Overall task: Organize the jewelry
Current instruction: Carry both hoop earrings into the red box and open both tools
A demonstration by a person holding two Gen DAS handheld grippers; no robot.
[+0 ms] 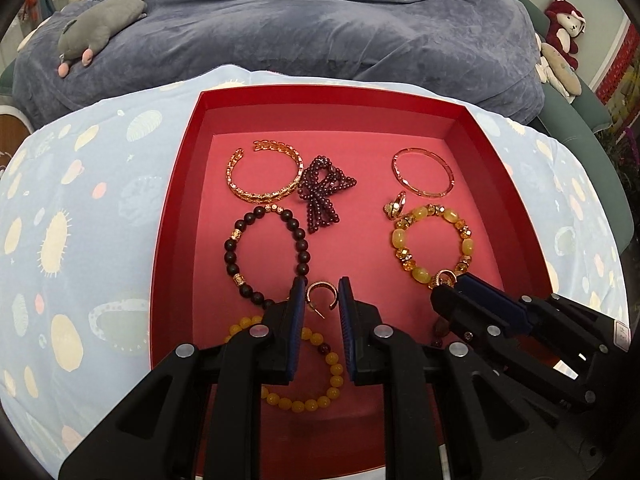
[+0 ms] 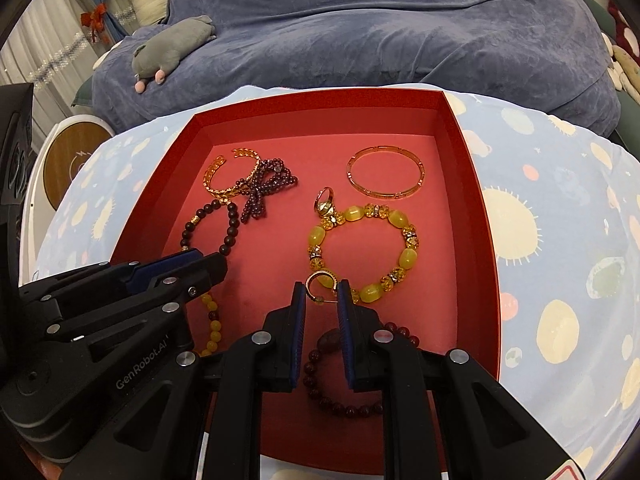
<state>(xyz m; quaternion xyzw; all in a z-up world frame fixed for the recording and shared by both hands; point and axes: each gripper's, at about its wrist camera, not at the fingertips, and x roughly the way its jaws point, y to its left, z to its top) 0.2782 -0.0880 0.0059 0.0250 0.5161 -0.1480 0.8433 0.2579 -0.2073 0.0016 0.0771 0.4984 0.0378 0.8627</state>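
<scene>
**Bed behind, red tray on dotted cloth**

Left gripper (image 1: 322,292) spread around earring (image 1: 318,294) on tray (image 1: 176,208) floor. Right gripper (image 2: 321,292) spread around 2nd earring (image 2: 320,282). Light, stiff, slippery, prob. fragile posts; pinch hoop sides.

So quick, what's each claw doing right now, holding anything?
Left gripper: open, a gold earring lies between its fingers, not gripped.
Right gripper: open, another earring between its fingers, not gripped.
</scene>
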